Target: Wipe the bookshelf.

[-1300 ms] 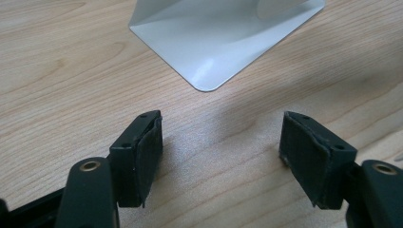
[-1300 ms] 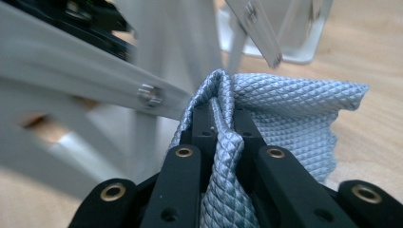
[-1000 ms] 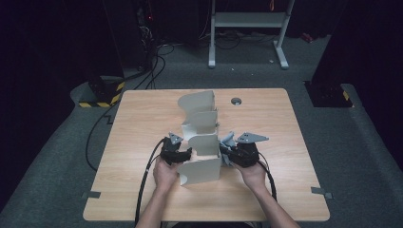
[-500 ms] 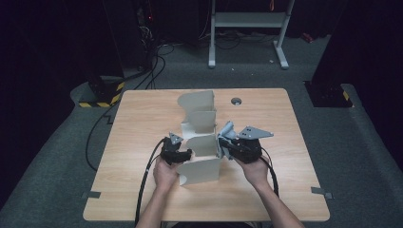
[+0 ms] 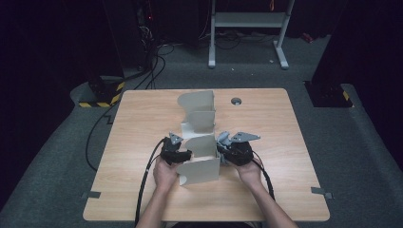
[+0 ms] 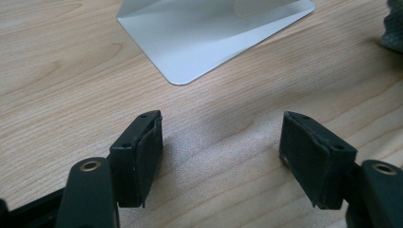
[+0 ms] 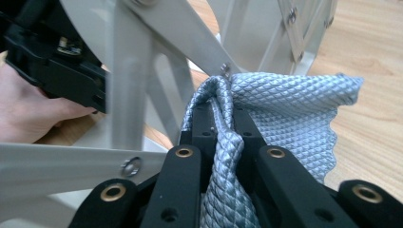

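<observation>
My left gripper [image 5: 183,153] rests open beside the grey folding metal rack [image 5: 199,142], jaws empty over the pale wood-grain tabletop [image 6: 62,71], likely steadying. Near the tabletop's middle toward its front edge, my right gripper [image 7: 221,118] is clenched on a blue-grey diamond-weave cloth [image 7: 294,114], pressed against the rack's riveted slats, apparently for wiping.

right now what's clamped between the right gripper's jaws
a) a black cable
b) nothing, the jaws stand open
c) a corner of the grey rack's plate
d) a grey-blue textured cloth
d: in the right gripper view the right gripper has its jaws shut on a bunched fold of the grey-blue cloth, just beside the grey rack.
</observation>
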{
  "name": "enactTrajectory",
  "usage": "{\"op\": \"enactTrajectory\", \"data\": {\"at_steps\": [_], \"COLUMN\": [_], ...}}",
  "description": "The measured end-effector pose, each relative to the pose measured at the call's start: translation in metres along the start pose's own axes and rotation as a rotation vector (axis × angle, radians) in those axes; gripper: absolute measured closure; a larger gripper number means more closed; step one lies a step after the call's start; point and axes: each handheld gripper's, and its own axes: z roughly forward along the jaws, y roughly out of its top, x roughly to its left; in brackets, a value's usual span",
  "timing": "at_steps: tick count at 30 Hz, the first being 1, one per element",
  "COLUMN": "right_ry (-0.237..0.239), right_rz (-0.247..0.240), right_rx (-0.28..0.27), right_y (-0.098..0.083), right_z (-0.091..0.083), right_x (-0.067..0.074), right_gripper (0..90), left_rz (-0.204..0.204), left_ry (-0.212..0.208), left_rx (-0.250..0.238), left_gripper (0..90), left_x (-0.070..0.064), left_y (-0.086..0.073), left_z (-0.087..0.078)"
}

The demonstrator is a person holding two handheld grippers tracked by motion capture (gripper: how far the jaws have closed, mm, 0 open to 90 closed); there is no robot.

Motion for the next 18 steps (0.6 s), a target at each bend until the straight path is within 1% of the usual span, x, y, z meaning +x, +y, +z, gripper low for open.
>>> {"op": "enactTrajectory", "data": {"at_steps": [3, 6, 8, 10, 12, 13, 15, 18], "right_ry": [-0.017, -0.008, -0.004, 0.009, 0.028, 0.033, 0.041, 0.018], "right_rz": [0.012, 0.048, 0.062, 0.083, 0.092, 0.099, 0.095, 0.058], "right_rx": [0.043, 0.071, 0.095, 0.108, 0.091, 0.073, 0.039, 0.026], "right_y": [-0.005, -0.013, -0.017, -0.018, -0.017, -0.015, -0.011, -0.003], "right_z": [0.010, 0.020, 0.026, 0.028, 0.024, 0.020, 0.012, 0.003], "right_x": [-0.003, -0.007, -0.010, -0.012, -0.014, -0.013, -0.012, -0.008], "right_gripper": [83.8, 83.9, 83.8, 83.7, 83.3, 83.2, 83.1, 83.0], "left_rz": [0.000, 0.001, 0.001, 0.001, 0.001, 0.001, 0.001, 0.001], "left_ry": [0.000, -0.001, -0.001, -0.001, -0.001, -0.001, -0.001, -0.001], "left_rx": [0.000, 0.000, 0.000, 0.000, 0.000, 0.000, 0.000, 0.000], "left_gripper": [31.5, 31.7, 31.7, 31.7, 31.7, 31.7, 31.7, 31.7], "left_x": [0.000, 0.000, 0.000, 0.000, 0.000, 0.000, 0.000, 0.000], "left_y": [0.000, 0.000, 0.000, 0.000, 0.000, 0.000, 0.000, 0.000], "left_z": [0.000, 0.000, 0.000, 0.000, 0.000, 0.000, 0.000, 0.000]}}
